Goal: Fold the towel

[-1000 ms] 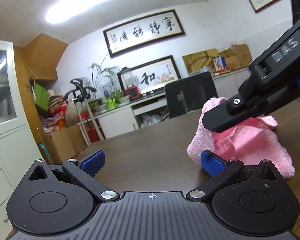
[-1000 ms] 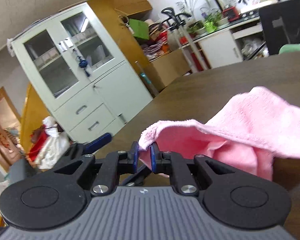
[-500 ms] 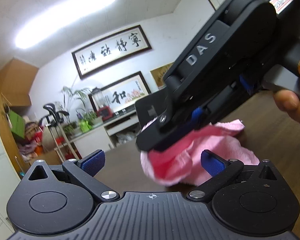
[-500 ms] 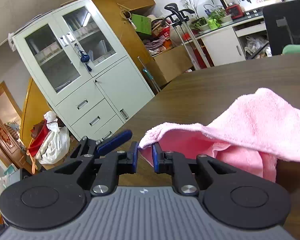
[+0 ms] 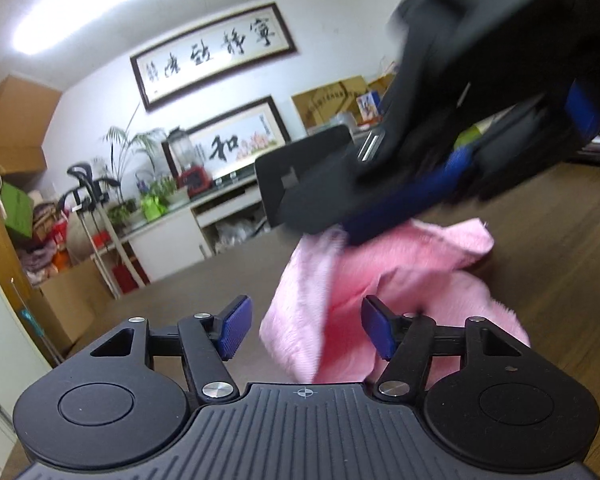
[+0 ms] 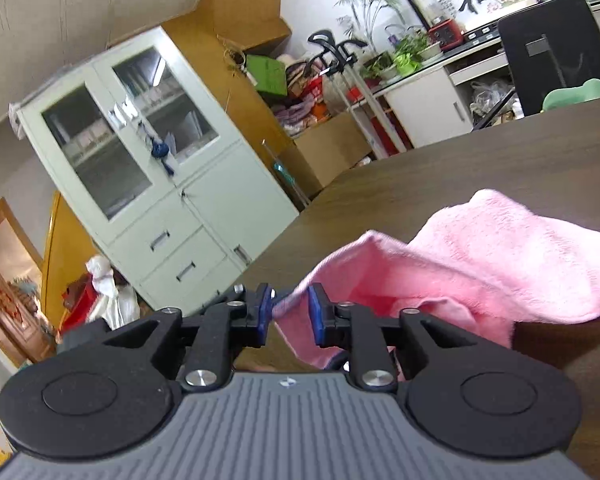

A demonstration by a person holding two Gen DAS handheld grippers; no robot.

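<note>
Ceiling light (image 5: 100, 12) glaring white overhead, room showing bright and evenly lit, edges bending (fisheye), right gripper (image 5: 460, 128) smearing with blur.

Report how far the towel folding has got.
Done: nothing looks folded; the pink towel lies bunched on the table. In hand: the right gripper, jaws opening, lets a corner go while the left gripper, jaws closing, takes a hanging edge. Left: every fold.

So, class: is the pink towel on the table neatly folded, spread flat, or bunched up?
Bunched up. The pink towel lies on the table in a rumpled heap with loose, uneven folds, one edge lifted between the right gripper pads.
</note>
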